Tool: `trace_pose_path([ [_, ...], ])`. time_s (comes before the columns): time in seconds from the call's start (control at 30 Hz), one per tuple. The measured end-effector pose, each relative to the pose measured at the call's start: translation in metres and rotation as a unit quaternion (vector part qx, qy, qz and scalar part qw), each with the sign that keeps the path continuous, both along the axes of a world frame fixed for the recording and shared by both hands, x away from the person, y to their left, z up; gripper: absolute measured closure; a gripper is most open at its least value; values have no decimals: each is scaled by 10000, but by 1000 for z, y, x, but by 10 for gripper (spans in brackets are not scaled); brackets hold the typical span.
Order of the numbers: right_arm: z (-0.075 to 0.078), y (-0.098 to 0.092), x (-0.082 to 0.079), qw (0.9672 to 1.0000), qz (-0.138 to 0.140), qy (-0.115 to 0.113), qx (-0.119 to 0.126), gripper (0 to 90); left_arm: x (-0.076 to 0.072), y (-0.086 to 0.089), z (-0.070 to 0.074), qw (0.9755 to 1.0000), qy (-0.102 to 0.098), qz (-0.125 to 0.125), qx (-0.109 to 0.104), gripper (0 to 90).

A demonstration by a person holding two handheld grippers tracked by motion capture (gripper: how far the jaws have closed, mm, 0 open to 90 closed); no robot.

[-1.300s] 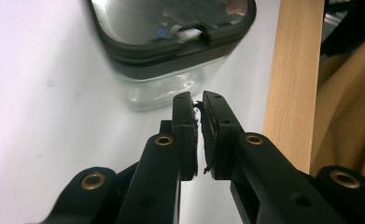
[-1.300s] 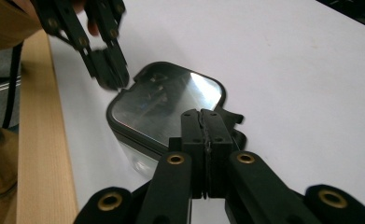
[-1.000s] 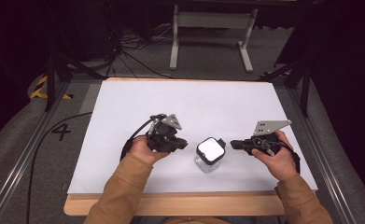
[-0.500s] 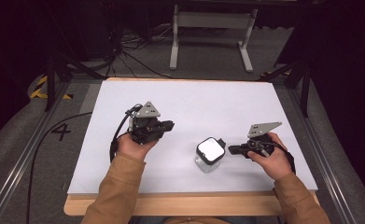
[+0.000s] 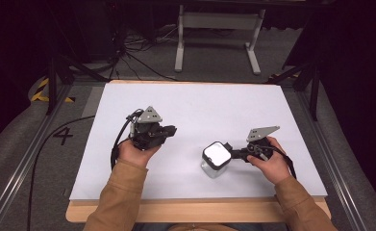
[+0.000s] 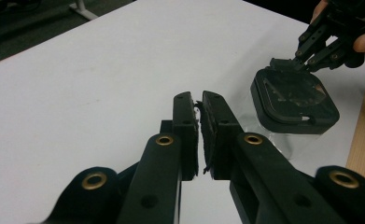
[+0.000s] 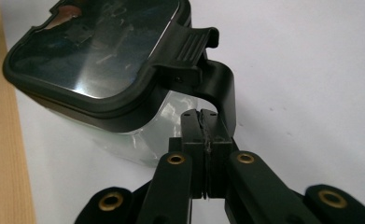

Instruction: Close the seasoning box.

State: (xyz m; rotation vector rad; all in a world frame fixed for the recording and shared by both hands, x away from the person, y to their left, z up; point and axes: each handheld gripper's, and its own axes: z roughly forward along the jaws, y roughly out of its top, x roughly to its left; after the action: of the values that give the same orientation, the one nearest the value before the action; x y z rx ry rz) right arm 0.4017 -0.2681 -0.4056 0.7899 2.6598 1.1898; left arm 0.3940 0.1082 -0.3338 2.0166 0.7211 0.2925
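Two hand-held tools over a white table (image 5: 185,106), a clear jar (image 5: 216,160) near its front edge.
Your right tool (image 5: 234,154) is closed, touching the jar's lid latch (image 7: 189,44); your left tool (image 5: 170,130), jaws together and empty, is held apart from it.

Bench (image 5: 190,106): white top w/ a bare wood strip along the near edge. Only one thing stands on it, a clear container w/ black-rimmed lid (image 5: 215,159), approx 5 o'clock from bench centre, near the front edge. Rest of the surface is plain white.
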Motion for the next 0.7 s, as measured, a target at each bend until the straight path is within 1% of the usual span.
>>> trace_pose_path([
  [0.03, 0, 0, 1, 10000, -25, -5, 3, 899, -1, 1, 0, 10000, -1, 2, 5, 843],
  [0.07, 0, 0, 2, 10000, -56, -28, 2, 899, -1, 1, -1, 10000, -11, 6, -40, 842],
  [0.1, 1, 0, 3, 10000, -76, -58, 5, 899, -2, 2, -1, 10000, 33, 5, -30, 840],
  [0.13, 1, 0, 5, 9999, -88, -114, 7, 899, -2, 3, -1, 10000, 6, -25, 37, 839],
  [0.23, 1, 0, 10, 9995, -153, -266, 50, 899, -4, 3, -3, 10000, 42, -4, 33, 839],
  [0.27, 0, 0, 13, 9993, -193, -305, 62, 899, -4, 4, -3, 9999, 36, -20, 114, 839],
  [0.3, -1, 0, 15, 9992, -213, -325, 57, 899, -4, 4, -3, 9999, 36, -20, 114, 839],
  [0.33, -2, 1, 16, 9991, -225, -356, 40, 899, -4, 3, -5, 9999, 89, 19, 57, 839],
  [0.4, -2, 1, 17, 9991, -233, -365, 45, 899, -4, 2, -6, 10000, 82, 27, 34, 840],
  [0.47, -3, 1, 17, 9990, -224, -372, 66, 897, -3, 0, -7, 9999, 100, -46, 109, 840],
  [0.53, 1, -2, 14, 9990, -227, -352, 121, 897, -1, -6, -12, 9996, 165, -81, 190, 842],
  [0.57, 4, -4, 12, 9990, -234, -361, 102, 898, 1, -10, -14, 9994, 179, -138, 265, 847],
  [0.6, 7, -8, 9, 9991, -248, -349, 78, 898, 3, -14, -17, 9991, 234, -191, 297, 853],
  [0.67, 11, -14, 2, 9989, -289, -372, -34, 898, 4, -17, -19, 9990, 206, -239, 330, 863],
  [0.7, 13, -17, -1, 9988, -297, -374, -105, 898, 6, -25, -23, 9984, 287, -340, 355, 867],
])
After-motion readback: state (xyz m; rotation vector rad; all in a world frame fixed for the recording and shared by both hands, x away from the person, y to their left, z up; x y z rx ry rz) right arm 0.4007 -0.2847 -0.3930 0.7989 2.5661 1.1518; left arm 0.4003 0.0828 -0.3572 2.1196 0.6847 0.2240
